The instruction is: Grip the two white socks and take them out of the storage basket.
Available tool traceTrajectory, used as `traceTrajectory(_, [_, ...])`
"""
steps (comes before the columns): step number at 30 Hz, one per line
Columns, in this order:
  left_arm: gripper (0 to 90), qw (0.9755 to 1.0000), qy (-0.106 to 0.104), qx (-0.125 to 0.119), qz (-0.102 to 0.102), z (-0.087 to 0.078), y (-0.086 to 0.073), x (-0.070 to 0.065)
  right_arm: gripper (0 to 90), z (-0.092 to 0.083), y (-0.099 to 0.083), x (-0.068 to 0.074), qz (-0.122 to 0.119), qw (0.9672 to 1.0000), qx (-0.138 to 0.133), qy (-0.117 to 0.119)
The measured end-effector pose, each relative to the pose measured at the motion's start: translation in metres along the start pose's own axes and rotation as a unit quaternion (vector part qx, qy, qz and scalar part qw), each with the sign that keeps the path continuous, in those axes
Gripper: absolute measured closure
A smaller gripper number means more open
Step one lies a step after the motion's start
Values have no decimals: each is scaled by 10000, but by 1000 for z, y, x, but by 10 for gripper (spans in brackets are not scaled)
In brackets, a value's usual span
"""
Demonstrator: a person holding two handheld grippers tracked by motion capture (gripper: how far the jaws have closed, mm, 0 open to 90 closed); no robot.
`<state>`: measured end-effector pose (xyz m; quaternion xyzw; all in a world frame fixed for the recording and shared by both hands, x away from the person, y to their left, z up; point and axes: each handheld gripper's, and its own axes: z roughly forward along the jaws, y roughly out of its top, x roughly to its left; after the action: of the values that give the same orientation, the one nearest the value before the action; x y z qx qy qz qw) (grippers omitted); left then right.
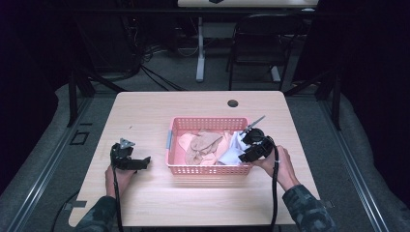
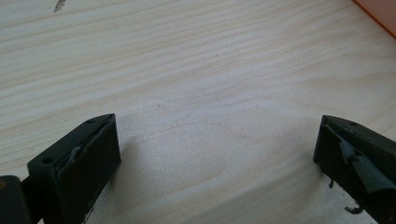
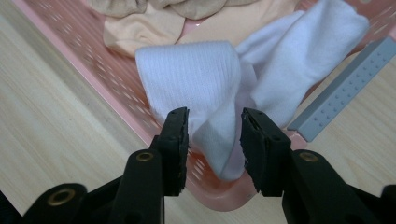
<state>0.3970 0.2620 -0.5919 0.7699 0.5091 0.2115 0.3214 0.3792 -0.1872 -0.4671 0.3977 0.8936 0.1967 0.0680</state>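
While I read no writing anywhere, my right gripper (image 3: 214, 135) pinches the white sock (image 3: 205, 88) at the pink basket's (image 3: 93, 65) three-o'clock end; my left gripper (image 2: 217, 154), jaws spread, rests on bare table (image 2: 187, 60) at nine.

left gripper (image 1: 140, 162): jaws wide apart | right gripper (image 3: 215, 140): jaws narrowed

The white sock's (image 3: 210, 88) lower fold is hidden between the jaws (contact unclear); the pink basket (image 2: 380, 14) is cut off at the corner.
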Motion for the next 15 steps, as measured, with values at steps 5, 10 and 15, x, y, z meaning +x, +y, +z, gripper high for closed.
traceTrajectory(5, [3, 10000, -1, 0, -1, 0, 0, 0, 721, 3, -1, 1, 3, 9999, 121, 62])
traceTrajectory(10, [3, 10000, 0, -6, 10, 0, 0, 0, 796, 1, -1, 0, -24, 9999, 67, 73])
traceTrajectory(15, [3, 10000, 0, -6, 6, 0, 0, 0, 861, -3, -1, 1, -93, 9998, -55, 136])
